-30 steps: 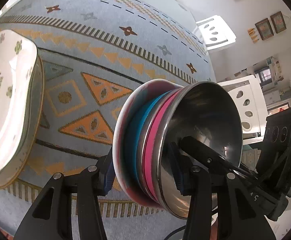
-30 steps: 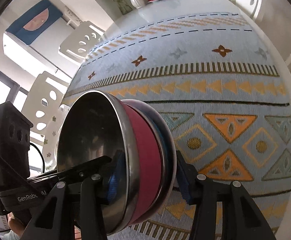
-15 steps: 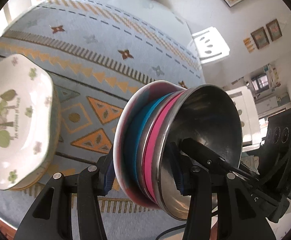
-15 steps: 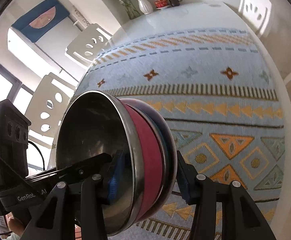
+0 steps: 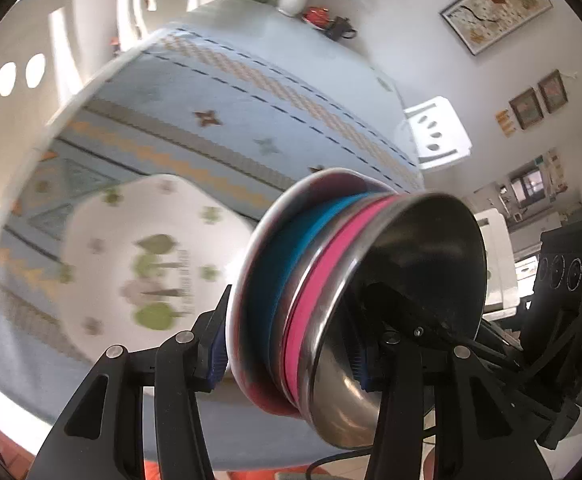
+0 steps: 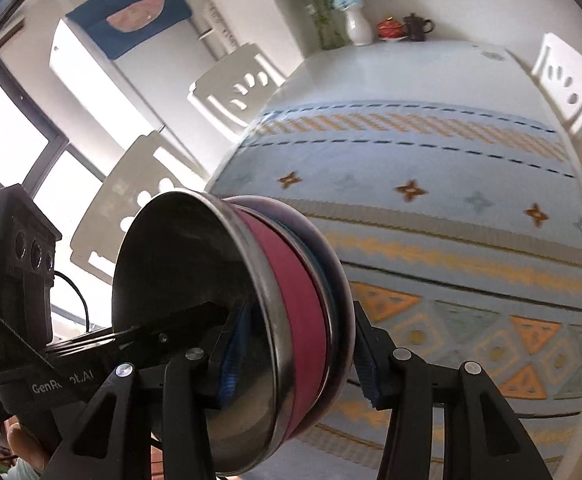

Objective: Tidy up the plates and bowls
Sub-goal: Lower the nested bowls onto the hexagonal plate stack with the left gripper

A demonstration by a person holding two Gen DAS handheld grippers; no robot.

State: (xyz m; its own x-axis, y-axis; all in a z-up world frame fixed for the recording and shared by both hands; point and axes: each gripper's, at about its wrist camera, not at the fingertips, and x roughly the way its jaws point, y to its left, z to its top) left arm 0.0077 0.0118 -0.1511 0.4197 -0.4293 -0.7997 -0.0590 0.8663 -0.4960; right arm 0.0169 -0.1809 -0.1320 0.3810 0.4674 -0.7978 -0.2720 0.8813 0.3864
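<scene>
A nested stack of steel bowls (image 5: 355,292) with pink and blue outer walls is held on edge in the air between both grippers. My left gripper (image 5: 291,356) is shut on its rim, one finger inside the top bowl. My right gripper (image 6: 295,360) is shut on the same stack (image 6: 251,320) from the opposite side. A white scalloped plate (image 5: 151,256) with green tree prints lies on the patterned tablecloth (image 5: 219,92), below and left of the stack in the left wrist view.
The round table (image 6: 431,184) carries a blue and orange patterned cloth. A white vase (image 6: 357,26) with flowers, a red cup and a dark teapot (image 6: 417,26) stand at its far edge. White chairs (image 6: 235,84) surround the table.
Both grippers have lifted and tilted back with the bowl stack. The white plate has shifted from the left edge toward the middle of the left wrist view. More of the room shows.
</scene>
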